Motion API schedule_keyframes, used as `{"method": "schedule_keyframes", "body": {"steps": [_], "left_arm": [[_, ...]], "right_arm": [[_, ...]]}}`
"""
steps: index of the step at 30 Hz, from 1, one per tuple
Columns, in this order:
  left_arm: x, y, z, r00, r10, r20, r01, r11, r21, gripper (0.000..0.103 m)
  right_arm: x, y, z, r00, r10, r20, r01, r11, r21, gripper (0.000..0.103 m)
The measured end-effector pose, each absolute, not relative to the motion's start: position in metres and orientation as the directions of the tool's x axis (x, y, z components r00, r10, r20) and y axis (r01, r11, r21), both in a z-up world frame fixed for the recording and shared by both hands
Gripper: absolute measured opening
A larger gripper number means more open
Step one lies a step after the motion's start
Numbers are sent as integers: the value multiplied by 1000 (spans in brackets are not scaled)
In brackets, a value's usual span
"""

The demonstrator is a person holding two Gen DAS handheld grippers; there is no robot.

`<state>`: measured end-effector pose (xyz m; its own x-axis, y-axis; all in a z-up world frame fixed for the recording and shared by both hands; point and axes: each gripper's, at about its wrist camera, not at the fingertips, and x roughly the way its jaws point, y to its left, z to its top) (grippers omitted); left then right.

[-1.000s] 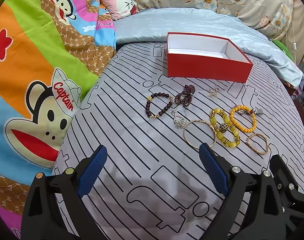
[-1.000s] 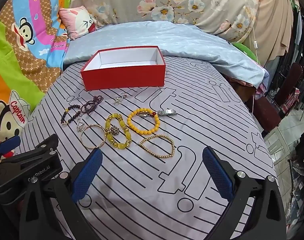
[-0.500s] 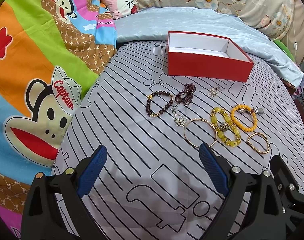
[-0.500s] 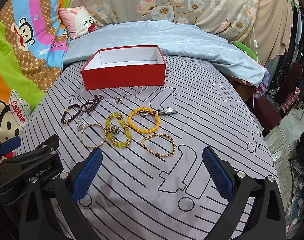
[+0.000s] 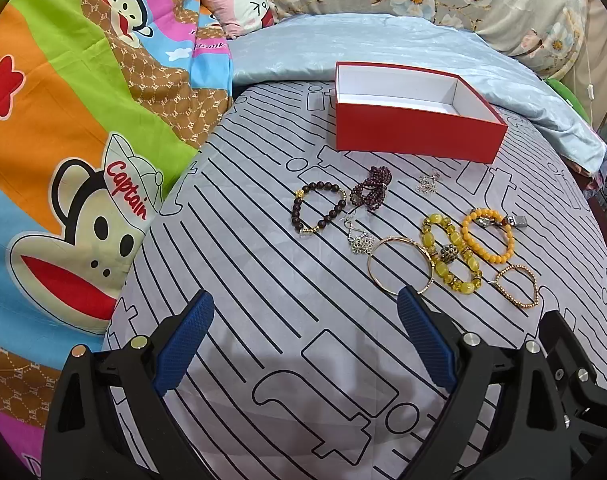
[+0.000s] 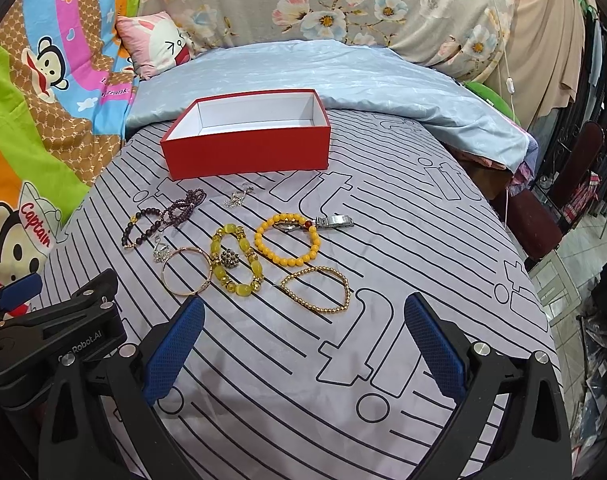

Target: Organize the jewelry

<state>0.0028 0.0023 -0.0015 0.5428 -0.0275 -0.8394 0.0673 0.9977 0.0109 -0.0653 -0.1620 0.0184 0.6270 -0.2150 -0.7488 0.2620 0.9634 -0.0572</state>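
An empty red box (image 5: 415,136) (image 6: 247,152) with a white inside stands at the far side of the striped grey sheet. In front of it lie several bracelets: a dark bead one (image 5: 317,212), a purple strand (image 5: 369,194), a thin gold bangle (image 5: 399,266) (image 6: 185,270), a yellow stone one (image 6: 235,260), an orange bead one (image 6: 287,240) and a gold bead chain (image 6: 317,290). My left gripper (image 5: 305,344) is open with nothing in it, short of the bangle. My right gripper (image 6: 303,340) is open too, just short of the gold chain.
Small silver pieces (image 5: 427,184) (image 5: 359,240) and a silver clasp (image 6: 337,221) lie among the bracelets. A light blue quilt (image 6: 343,76) and a pink pillow (image 6: 155,44) sit behind the box. A cartoon sheet (image 5: 63,160) covers the left. The bed drops off at right toward a chair (image 6: 551,208).
Both views have shifted very slightly; the jewelry, box and open grippers stand as they did.
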Motion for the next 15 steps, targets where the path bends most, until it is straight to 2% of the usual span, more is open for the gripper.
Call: {"method": "schedule_keyframes", "body": {"steps": [4,15], "left_arm": [[2,2,-2,579,-15,-815,67,997,29,90],[3,-1,-5,578,15,-816,64,996,64,90]], "right_arm": [[-65,-161,17,625,-213,-751,263,963,-55,98],[-63,-162,14,618,-207,-758,262,964,-49,98]]}}
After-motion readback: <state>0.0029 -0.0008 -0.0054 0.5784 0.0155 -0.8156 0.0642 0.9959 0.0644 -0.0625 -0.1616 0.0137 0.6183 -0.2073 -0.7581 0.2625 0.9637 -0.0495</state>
